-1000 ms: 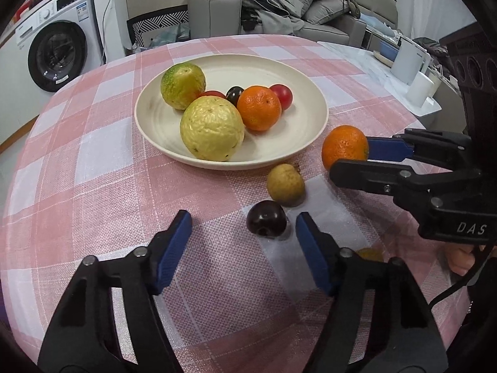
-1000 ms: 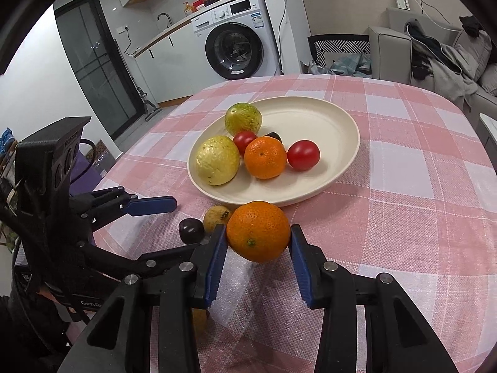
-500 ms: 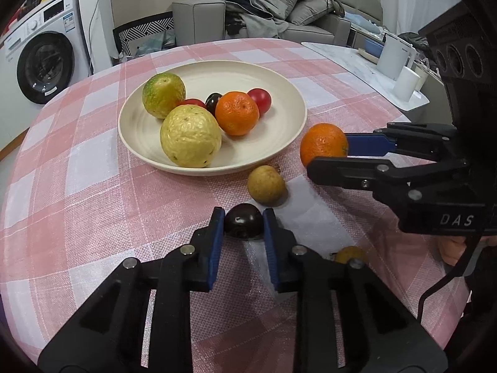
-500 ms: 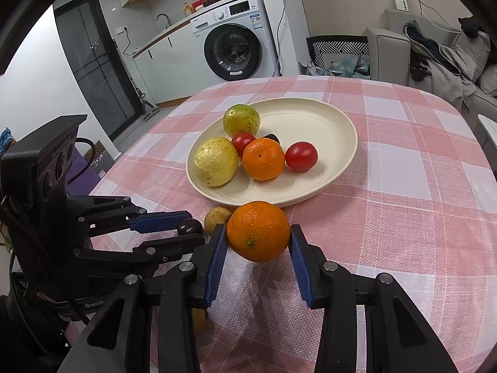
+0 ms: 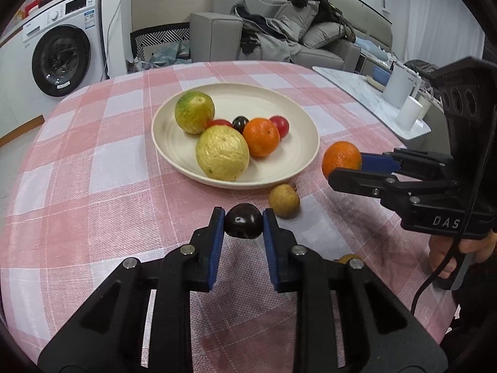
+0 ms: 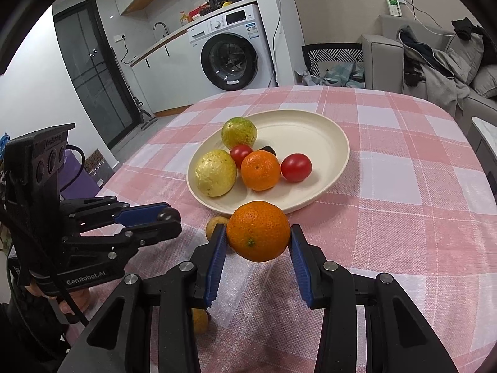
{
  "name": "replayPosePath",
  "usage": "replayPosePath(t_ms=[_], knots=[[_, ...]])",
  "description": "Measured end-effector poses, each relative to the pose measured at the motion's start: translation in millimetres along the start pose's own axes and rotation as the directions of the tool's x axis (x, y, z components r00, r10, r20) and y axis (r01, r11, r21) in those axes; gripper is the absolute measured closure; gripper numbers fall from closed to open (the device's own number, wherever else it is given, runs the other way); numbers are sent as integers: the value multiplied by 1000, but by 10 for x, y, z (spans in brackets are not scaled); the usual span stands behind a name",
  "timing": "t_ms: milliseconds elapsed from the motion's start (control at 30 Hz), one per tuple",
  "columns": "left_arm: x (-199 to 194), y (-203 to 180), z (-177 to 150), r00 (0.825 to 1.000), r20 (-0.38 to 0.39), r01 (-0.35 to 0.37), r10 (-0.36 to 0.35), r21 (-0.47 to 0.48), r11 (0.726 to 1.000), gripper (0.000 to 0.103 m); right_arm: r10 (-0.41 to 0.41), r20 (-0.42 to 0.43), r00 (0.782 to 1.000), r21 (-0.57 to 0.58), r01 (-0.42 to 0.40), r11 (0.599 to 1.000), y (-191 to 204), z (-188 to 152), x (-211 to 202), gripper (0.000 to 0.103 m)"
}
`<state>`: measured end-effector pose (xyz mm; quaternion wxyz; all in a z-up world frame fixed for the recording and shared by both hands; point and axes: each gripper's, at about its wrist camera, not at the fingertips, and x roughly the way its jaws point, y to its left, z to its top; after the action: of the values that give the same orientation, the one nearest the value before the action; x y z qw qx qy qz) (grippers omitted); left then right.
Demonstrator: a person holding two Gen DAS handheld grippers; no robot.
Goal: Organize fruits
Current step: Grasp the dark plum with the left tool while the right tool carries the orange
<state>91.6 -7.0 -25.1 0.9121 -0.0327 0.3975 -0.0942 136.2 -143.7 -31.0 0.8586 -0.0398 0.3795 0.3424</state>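
Observation:
My left gripper [image 5: 243, 221] is shut on a small dark plum [image 5: 243, 220], held just above the pink checked cloth in front of the cream plate [image 5: 174, 149]. My right gripper [image 6: 257, 242] is shut on an orange [image 6: 257, 230] near the plate's rim [image 6: 338, 168]; the same orange [image 5: 341, 158] shows in the left wrist view. On the plate lie a yellow guava [image 5: 222, 153], a green-yellow guava [image 5: 194, 112], an orange [image 5: 261, 136], red tomatoes [image 5: 280, 126] and a dark fruit [image 5: 240, 123]. A tan round fruit [image 5: 284, 200] lies on the cloth between the grippers.
Another small yellow fruit [image 6: 198, 319] lies on the cloth, partly hidden under my right gripper. A side counter with white containers [image 5: 399, 88] stands right of the table. A washing machine [image 6: 228, 52] and a sofa [image 5: 273, 40] lie beyond the table's far edge.
My left gripper closed on the dark plum and lifted it slightly off the cloth. The right gripper kept still with its orange.

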Motion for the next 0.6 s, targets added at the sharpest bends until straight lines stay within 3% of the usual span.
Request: replayPosePath(t_ms=[600], knots=[[-303, 90, 291, 992, 122, -39, 44, -42, 998, 81, -36, 95, 995, 64, 30, 998, -127, 152, -158, 62]])
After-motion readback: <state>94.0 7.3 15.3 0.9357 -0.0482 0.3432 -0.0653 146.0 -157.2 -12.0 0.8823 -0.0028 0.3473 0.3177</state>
